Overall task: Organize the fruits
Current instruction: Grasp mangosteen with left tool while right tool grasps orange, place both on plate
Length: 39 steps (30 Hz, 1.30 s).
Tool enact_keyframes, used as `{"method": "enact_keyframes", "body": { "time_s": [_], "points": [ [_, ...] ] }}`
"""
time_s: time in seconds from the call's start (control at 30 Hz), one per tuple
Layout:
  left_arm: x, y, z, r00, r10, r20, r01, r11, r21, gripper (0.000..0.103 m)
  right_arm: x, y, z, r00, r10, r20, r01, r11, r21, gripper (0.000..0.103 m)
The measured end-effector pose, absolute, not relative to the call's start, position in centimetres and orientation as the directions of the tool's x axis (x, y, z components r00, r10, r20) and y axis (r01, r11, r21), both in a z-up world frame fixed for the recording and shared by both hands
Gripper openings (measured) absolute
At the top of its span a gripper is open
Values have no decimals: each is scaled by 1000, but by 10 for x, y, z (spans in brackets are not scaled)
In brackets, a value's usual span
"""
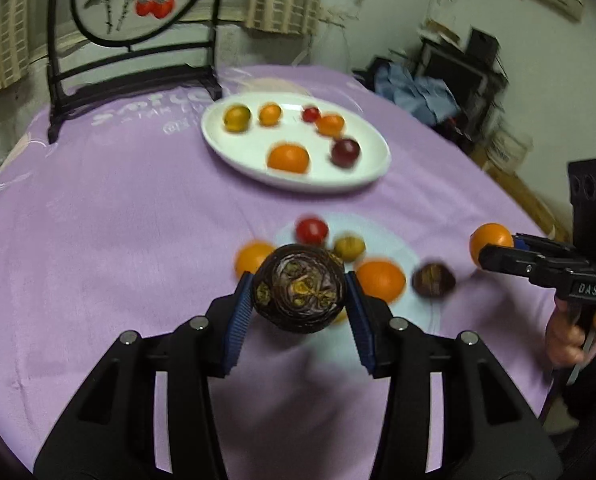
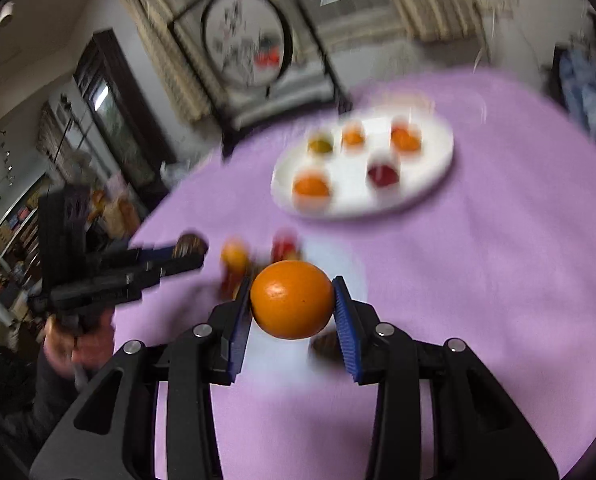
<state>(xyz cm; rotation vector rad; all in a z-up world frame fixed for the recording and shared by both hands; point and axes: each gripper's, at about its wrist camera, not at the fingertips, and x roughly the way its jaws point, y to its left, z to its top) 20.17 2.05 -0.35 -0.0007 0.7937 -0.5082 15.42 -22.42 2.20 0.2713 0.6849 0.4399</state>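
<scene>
My left gripper (image 1: 299, 296) is shut on a dark purple-brown passion fruit (image 1: 299, 293), held above the purple tablecloth (image 1: 98, 240). My right gripper (image 2: 293, 306) is shut on an orange (image 2: 292, 300), also raised; it shows at the right of the left wrist view (image 1: 491, 242). Below lie loose fruits on a pale patch: a red tomato (image 1: 311, 231), a greenish fruit (image 1: 349, 247), two oranges (image 1: 381, 280) and a dark fruit (image 1: 433, 280). A white oval plate (image 1: 234, 148) farther back holds several fruits. The right wrist view is blurred.
A black-framed round painted screen (image 1: 138, 0) stands at the table's far left edge. Dark furniture and blue cloth (image 1: 418, 88) lie beyond the table's far right. A person's hand (image 1: 570, 332) holds the right gripper's handle.
</scene>
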Motion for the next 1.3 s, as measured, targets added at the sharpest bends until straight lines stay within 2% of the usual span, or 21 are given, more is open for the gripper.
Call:
{"method": "enact_keyframes", "body": {
  "time_s": [0.17,0.3,0.43,0.67,0.7,0.73,0.77,0.8,0.9,1.0,1.13,1.3],
  "points": [
    [247,2,22,641,-425,-639,378,899,-219,46,226,-237,27,809,318,-494,-159,928,337,40],
    [290,-17,26,671,-358,-649,328,929,-173,46,274,-255,0,790,271,-550,-57,925,375,40],
    [335,-41,13,640,-282,-715,303,947,-103,46,291,-266,-9,767,293,-571,-85,928,363,40],
    [368,-57,-11,615,-201,-763,280,960,-27,47,298,-259,-17,746,306,-591,-139,940,311,40],
    [369,-58,-13,610,-190,-769,276,961,-19,47,298,-258,-18,739,317,-595,-150,938,313,44],
    [369,-58,-14,613,-177,-770,264,964,-12,49,297,-257,-16,736,320,-597,-155,938,311,50],
    [367,-57,-13,622,-170,-764,255,967,-7,60,294,-256,-12,744,319,-588,-161,939,305,60],
    [362,-56,-9,642,-153,-752,242,970,9,72,291,-255,-7,754,318,-575,-165,939,302,66],
    [343,-52,6,694,-102,-712,206,977,61,82,273,-254,15,795,320,-516,-194,939,283,66],
    [316,-42,22,733,-72,-676,168,983,77,92,260,-252,25,792,352,-499,-222,927,301,67],
    [277,-28,30,757,-67,-650,147,987,69,95,251,-241,27,749,410,-521,-268,906,328,67],
    [248,-15,24,772,-32,-635,106,991,79,98,233,-223,25,717,430,-548,-323,902,286,67]
  ]
}}
